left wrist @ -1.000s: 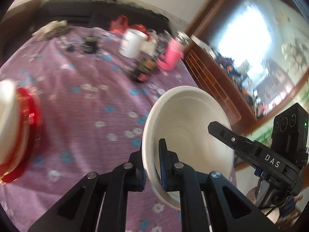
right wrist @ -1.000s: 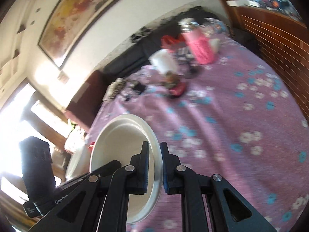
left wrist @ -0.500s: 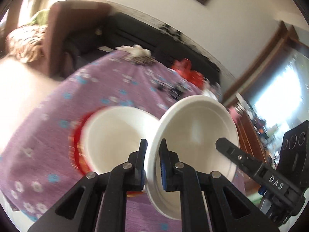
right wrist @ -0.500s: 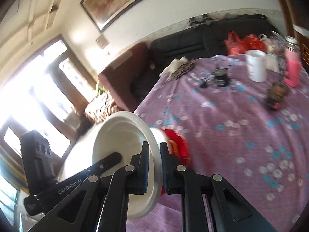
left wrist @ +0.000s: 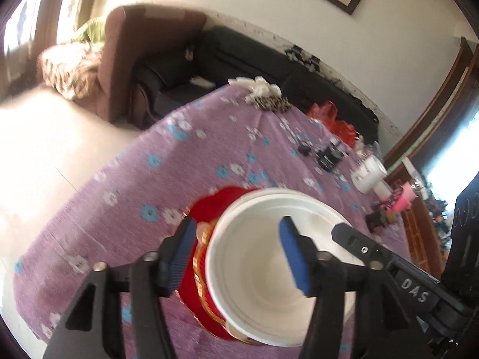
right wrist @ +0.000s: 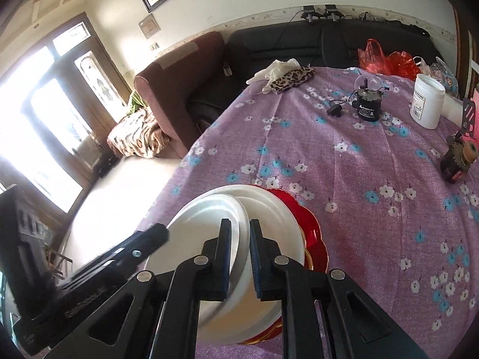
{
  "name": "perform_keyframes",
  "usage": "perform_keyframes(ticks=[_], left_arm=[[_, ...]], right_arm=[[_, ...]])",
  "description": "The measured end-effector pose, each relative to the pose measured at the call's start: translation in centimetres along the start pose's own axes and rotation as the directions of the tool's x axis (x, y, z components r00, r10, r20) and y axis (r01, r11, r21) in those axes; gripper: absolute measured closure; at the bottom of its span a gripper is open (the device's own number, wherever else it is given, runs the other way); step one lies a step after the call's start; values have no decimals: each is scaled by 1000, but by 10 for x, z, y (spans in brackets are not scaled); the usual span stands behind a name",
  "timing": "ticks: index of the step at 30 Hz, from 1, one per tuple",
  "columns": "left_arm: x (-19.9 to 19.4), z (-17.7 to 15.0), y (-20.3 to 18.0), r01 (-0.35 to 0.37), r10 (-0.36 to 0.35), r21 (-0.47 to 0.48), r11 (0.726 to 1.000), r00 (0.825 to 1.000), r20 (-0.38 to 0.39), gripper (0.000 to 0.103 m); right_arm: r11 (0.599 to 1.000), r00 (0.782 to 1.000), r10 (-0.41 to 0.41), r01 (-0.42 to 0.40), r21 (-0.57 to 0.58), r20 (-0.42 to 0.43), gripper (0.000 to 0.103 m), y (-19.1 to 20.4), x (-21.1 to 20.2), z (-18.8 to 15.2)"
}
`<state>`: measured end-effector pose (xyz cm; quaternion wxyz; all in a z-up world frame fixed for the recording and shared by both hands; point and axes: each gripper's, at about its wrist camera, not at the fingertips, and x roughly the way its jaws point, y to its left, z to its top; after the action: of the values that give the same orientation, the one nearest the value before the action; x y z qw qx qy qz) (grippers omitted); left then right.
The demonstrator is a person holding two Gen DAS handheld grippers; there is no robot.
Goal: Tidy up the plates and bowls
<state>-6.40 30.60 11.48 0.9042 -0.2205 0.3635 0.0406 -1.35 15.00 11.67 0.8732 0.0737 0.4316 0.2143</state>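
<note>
A white bowl (left wrist: 263, 272) sits nested in another white bowl on a red plate (left wrist: 206, 257) with a gold rim, on the purple flowered tablecloth. My left gripper (left wrist: 239, 257) is open, its blue-padded fingers standing on either side of the bowl's near rim without touching it. My right gripper (right wrist: 239, 257) is shut on the rim of the top white bowl (right wrist: 209, 227), which lies tilted inside the lower bowl (right wrist: 269, 209) over the red plate (right wrist: 311, 233). The right gripper's finger also shows in the left wrist view (left wrist: 353, 239).
At the table's far side stand a white jar (right wrist: 428, 101), a black device with cable (right wrist: 368, 104), a small dark bottle (right wrist: 458, 161), a pink item (left wrist: 404, 197), a leopard-print cloth (right wrist: 293, 79) and red bags (right wrist: 386, 56). A brown armchair and black sofa stand beyond.
Both grippers swung the white bowl left and lowered it into the bowl on the red plate. My left gripper has let go and opened. The right still grips the rim.
</note>
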Motion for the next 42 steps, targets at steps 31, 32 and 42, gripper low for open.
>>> perform_keyframes(ticks=[31, 32, 42], left_arm=[[-121, -48, -61, -195, 97, 160, 968, 874, 477, 0], [-122, -51, -63, -197, 97, 166, 966, 874, 475, 0], [-133, -75, -92, -222, 95, 233, 947, 885, 457, 0]], right_arm=[[997, 955, -78, 68, 44, 286, 33, -27, -105, -90], [996, 955, -86, 78, 39, 285, 33, -28, -106, -96], [996, 949, -86, 88, 8, 303, 27, -33, -122, -127]])
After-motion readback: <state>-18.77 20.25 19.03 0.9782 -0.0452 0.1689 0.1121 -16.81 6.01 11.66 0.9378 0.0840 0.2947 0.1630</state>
